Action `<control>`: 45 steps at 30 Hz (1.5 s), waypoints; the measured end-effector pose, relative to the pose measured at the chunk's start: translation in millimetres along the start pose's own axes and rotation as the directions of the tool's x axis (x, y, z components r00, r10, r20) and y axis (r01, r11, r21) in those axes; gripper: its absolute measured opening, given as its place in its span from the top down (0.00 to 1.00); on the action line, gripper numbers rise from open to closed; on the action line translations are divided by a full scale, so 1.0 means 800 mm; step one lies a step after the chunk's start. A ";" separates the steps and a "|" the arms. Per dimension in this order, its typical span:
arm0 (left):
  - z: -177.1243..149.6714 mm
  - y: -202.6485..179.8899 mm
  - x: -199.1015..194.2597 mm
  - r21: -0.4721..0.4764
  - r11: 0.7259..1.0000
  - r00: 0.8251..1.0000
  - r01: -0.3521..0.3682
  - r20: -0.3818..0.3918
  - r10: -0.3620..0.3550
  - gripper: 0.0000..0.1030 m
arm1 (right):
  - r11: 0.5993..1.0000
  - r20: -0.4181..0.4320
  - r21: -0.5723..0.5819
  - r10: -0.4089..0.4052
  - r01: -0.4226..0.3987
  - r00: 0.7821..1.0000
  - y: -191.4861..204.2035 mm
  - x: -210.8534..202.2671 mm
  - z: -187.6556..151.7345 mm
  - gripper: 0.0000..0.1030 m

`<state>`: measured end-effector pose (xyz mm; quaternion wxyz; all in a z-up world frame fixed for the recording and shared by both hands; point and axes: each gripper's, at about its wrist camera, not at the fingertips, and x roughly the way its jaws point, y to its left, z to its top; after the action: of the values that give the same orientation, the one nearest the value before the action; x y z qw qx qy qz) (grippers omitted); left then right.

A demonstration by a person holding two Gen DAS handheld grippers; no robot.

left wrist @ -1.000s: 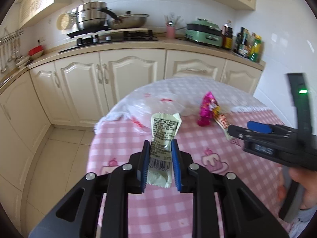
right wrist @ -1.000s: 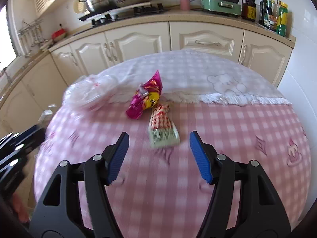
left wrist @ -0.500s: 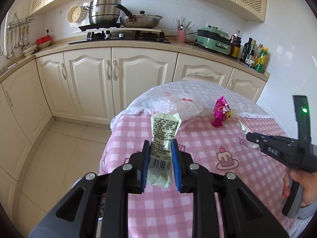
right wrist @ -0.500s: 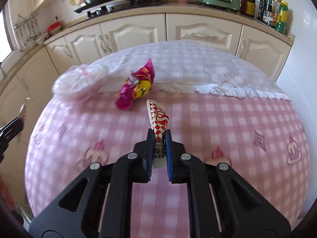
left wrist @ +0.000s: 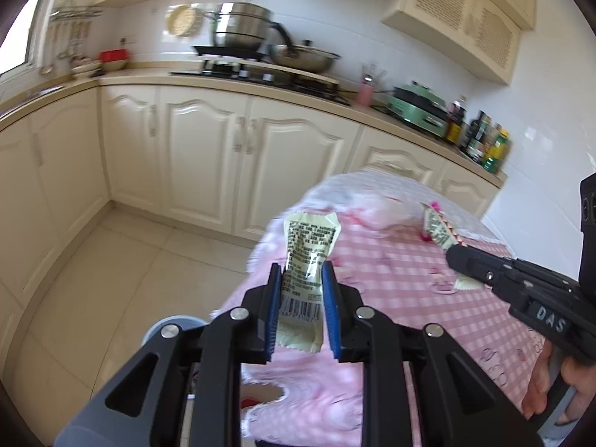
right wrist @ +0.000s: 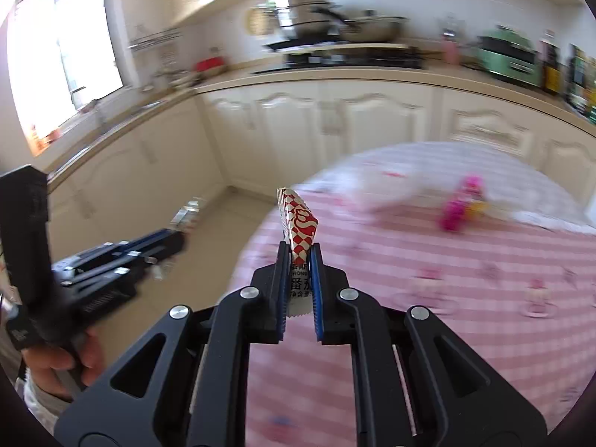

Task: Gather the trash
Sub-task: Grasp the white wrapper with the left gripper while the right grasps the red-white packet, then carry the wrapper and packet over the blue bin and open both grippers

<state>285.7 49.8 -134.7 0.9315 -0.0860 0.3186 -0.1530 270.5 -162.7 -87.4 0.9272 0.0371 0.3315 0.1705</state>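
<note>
My left gripper (left wrist: 301, 272) is shut on a pale cream wrapper (left wrist: 307, 246) with a barcode, held upright over the left edge of the pink checked table (left wrist: 391, 272). My right gripper (right wrist: 301, 251) is shut on a red-and-white checked wrapper (right wrist: 300, 223), lifted clear of the cloth. In the left wrist view the right gripper (left wrist: 456, 259) comes in from the right with that checked wrapper (left wrist: 439, 229) sticking up. The left gripper (right wrist: 178, 240) shows blurred at the left of the right wrist view. A pink wrapper (right wrist: 458, 212) lies on the table farther back.
A crumpled clear plastic bag (right wrist: 391, 190) lies blurred near the pink wrapper. A grey round rim (left wrist: 175, 326) shows on the floor under my left gripper, mostly hidden. Cream kitchen cabinets (left wrist: 208, 156) run behind, beyond a tiled floor (left wrist: 123, 268). A hand (right wrist: 59, 361) holds the left gripper.
My right gripper closed on the checked wrapper and lifted it off the cloth. Both grippers have swung left, from over the table toward its left edge and the floor.
</note>
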 end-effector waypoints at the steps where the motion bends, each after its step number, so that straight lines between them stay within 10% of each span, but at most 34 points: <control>1: -0.004 0.017 -0.005 -0.017 1.000 1.000 -0.014 0.003 0.015 0.80 | 1.000 -0.005 -0.009 0.018 -0.018 1.000 0.015 0.008 0.000 0.89; 15: -0.092 0.220 0.044 -0.223 0.959 0.976 -0.174 -0.172 0.137 0.80 | 0.986 -0.287 -0.045 0.139 -0.159 0.948 0.168 0.239 -0.075 0.89; 31: -0.149 0.294 0.233 -0.295 0.945 0.942 -0.143 -0.334 0.038 0.78 | 0.998 -0.429 0.049 0.049 -0.030 0.902 0.121 0.402 -0.161 0.89; 36: -0.165 0.305 0.258 -0.319 0.938 0.944 -0.134 -0.329 0.024 0.51 | 0.996 -0.441 0.091 0.042 -0.002 0.896 0.107 0.428 -0.173 0.89; 45: -0.178 0.328 0.265 -0.323 0.928 0.920 -0.186 -0.388 0.049 0.48 | 0.992 -0.472 0.124 0.054 0.006 0.880 0.108 0.452 -0.187 0.89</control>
<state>417.0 214.7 -433.7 0.8305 -0.2018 0.5169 -0.0498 412.7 35.3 -405.4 0.8117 0.0546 0.5574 0.1653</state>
